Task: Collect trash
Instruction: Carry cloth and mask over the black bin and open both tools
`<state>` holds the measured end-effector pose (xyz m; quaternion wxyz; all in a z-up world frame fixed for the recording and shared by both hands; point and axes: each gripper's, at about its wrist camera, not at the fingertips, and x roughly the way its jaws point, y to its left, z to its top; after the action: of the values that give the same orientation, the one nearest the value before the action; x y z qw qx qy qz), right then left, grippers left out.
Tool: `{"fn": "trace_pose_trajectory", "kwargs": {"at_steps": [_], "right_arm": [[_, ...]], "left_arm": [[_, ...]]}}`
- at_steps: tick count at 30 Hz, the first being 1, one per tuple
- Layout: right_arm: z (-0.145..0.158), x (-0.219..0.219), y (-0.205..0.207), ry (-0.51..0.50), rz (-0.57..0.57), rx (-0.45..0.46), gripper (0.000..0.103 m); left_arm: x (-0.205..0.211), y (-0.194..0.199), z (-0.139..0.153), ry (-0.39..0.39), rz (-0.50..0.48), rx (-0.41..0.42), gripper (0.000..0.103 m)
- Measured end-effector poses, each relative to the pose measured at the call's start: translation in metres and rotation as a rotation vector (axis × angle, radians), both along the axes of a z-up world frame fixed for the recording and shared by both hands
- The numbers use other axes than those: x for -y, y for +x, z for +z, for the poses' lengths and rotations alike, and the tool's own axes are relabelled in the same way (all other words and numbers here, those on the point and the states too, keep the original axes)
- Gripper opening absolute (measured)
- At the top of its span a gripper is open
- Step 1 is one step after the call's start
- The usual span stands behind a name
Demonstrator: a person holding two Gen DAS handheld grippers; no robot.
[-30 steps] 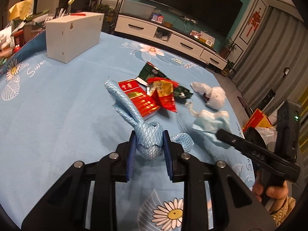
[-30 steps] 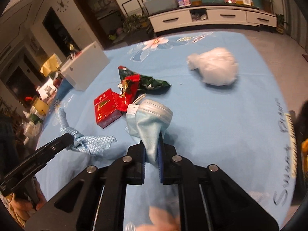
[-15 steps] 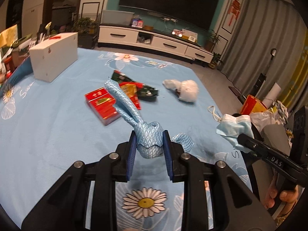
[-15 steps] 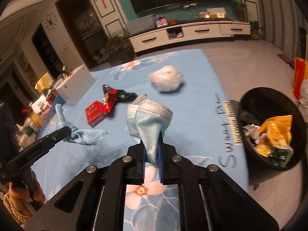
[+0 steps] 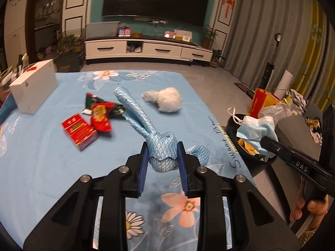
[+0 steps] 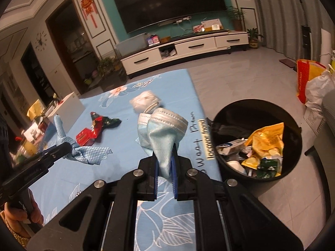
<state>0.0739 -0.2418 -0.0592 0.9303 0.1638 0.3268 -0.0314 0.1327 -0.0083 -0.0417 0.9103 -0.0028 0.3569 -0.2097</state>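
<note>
Now both tools carry trash above the blue surface [image 5: 41,167]
My left tool [image 5: 162,167] clamps the patterned cloth [image 5: 161,152]; my right tool [image 6: 165,173] pinches the face mask [image 6: 163,133] near the black bin [image 6: 293,129].

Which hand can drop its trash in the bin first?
Probably the right gripper: its pale blue face mask hangs at the round black bin, while the left gripper holds its blue patterned cloth over the table.

bin mouth [image 6: 256,113] unobstructed from above, bags [image 6: 314,83] crowding its far side
</note>
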Motion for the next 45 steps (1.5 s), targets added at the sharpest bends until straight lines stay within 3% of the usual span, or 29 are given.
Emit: {"fn": "trace_pose_trajectory", "kwargs": {"at_steps": [24, 45], "right_arm": [[-0.014, 0.086, -0.029, 0.077, -0.188, 0.025, 0.011], [-0.059, 0.144, -0.016, 0.076, -0.355, -0.087, 0.014]], "left_arm": [[0.132, 0.01, 0.025, 0.089, -0.207, 0.115, 0.028], [0.254, 0.043, -0.025, 0.18, -0.348, 0.072, 0.03]]}}
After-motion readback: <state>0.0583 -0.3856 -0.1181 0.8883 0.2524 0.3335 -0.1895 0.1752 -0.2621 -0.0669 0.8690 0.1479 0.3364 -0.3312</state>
